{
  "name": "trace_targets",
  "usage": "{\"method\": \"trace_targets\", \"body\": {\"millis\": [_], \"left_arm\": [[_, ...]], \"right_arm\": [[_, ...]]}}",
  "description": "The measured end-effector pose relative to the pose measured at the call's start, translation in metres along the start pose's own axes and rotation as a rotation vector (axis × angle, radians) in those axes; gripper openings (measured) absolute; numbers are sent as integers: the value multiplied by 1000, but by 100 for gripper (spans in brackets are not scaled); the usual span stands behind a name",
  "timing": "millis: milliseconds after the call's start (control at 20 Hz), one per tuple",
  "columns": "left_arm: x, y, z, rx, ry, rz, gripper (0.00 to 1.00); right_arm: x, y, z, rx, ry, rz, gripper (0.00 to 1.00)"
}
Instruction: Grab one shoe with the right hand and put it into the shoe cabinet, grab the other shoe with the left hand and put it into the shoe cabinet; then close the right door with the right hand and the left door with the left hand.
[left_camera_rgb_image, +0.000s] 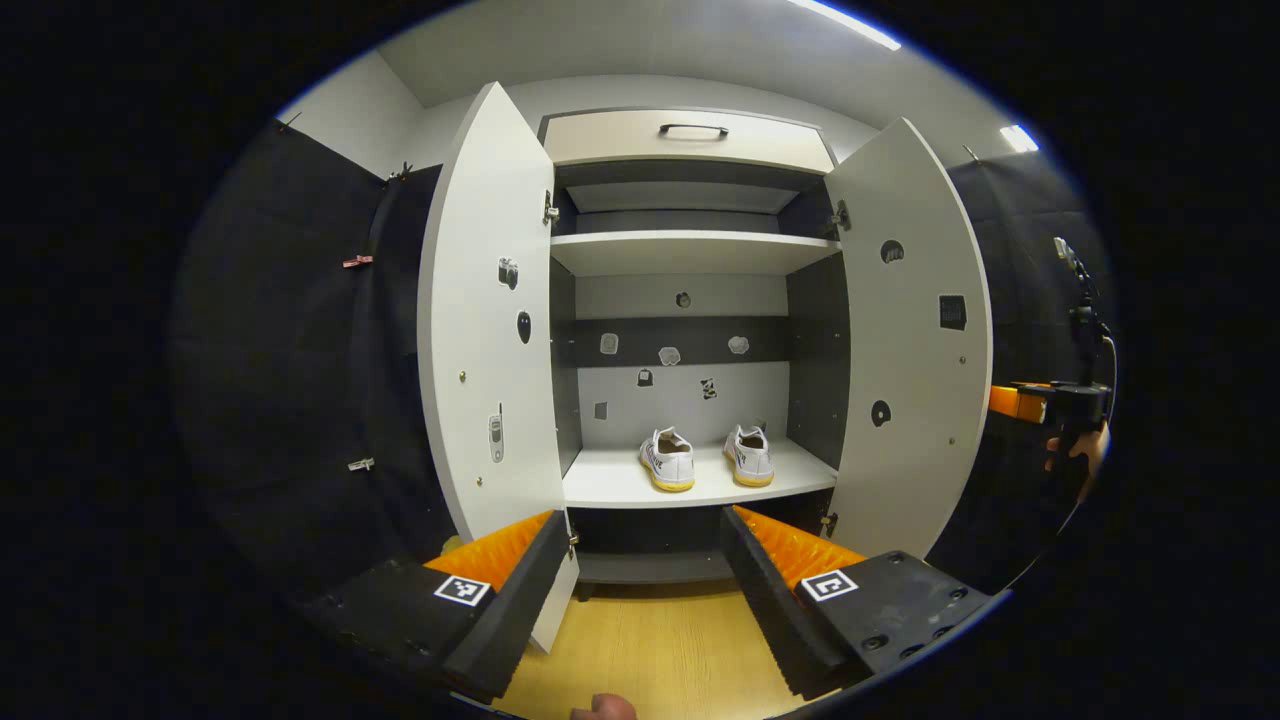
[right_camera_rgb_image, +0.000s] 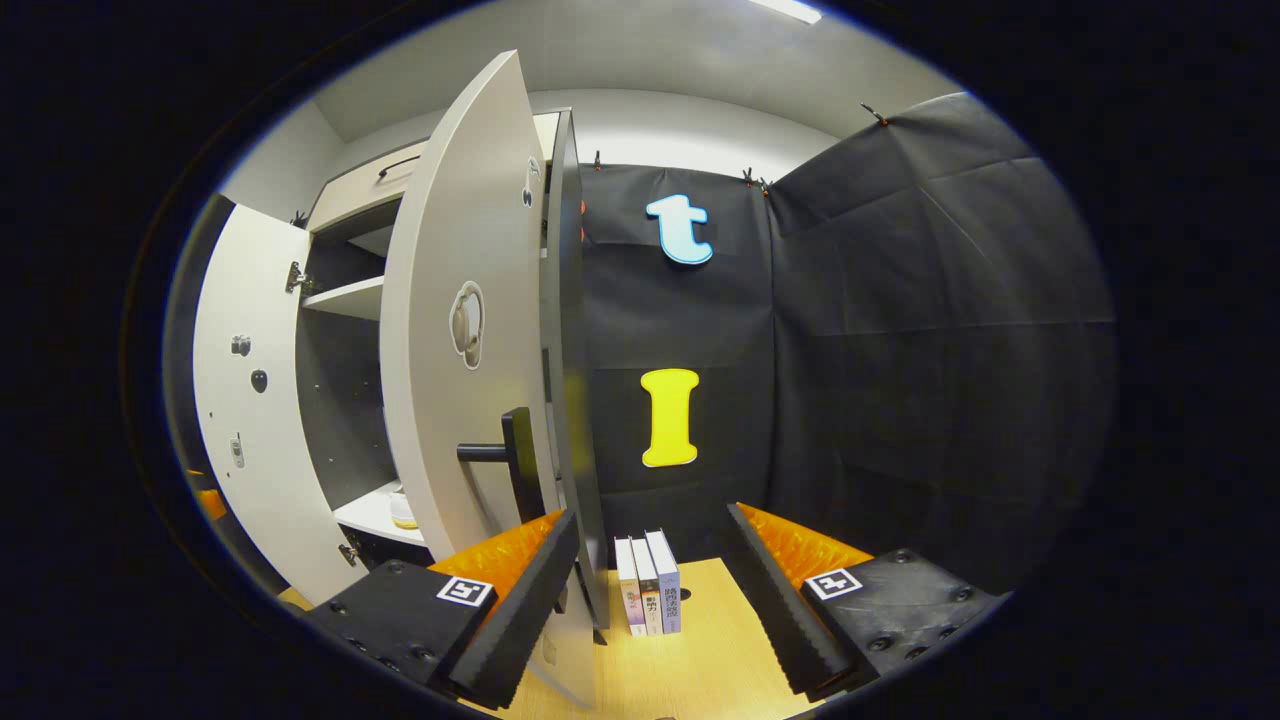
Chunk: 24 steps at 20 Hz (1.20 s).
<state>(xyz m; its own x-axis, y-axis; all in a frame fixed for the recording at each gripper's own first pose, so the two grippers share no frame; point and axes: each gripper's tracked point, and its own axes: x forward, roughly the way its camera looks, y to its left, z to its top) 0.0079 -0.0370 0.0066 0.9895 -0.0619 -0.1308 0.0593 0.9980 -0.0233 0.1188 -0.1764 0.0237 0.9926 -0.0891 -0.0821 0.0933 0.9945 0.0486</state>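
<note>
Two white shoes, one (left_camera_rgb_image: 668, 460) beside the other (left_camera_rgb_image: 749, 455), stand toes outward on the lower shelf (left_camera_rgb_image: 610, 488) of the shoe cabinet. Both doors hang open: the left door (left_camera_rgb_image: 485, 320) and the right door (left_camera_rgb_image: 915, 340). My left gripper (left_camera_rgb_image: 643, 520) is open and empty, well back from the shelf. In the right gripper view, my right gripper (right_camera_rgb_image: 650, 515) is open. Its left finger sits close to the right door's outer face (right_camera_rgb_image: 455, 400), just below the black handle (right_camera_rgb_image: 510, 450). A sliver of one shoe (right_camera_rgb_image: 402, 510) shows past that door.
Three books (right_camera_rgb_image: 648, 585) stand upright on the wooden floor (right_camera_rgb_image: 700, 660) against the booth wall, right of the cabinet. A hand (left_camera_rgb_image: 1080, 450) holds the right gripper (left_camera_rgb_image: 1050, 400) beyond the right door. An upper shelf (left_camera_rgb_image: 690, 250) and a drawer with a handle (left_camera_rgb_image: 693, 130) sit above.
</note>
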Motion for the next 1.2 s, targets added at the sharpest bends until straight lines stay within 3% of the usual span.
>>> {"method": "trace_targets", "body": {"millis": [300,900,1200], "left_arm": [[-7,23,-3,-11,-4,7,96],[-19,78,-9,-45,7,63,97],[-15,114,-6,-50,-2,105,96]], "right_arm": [[-9,37,-4,10,12,30,97],[-16,177,-18,82,39,264,98],[-37,201,-36,119,75,292,98]]}}
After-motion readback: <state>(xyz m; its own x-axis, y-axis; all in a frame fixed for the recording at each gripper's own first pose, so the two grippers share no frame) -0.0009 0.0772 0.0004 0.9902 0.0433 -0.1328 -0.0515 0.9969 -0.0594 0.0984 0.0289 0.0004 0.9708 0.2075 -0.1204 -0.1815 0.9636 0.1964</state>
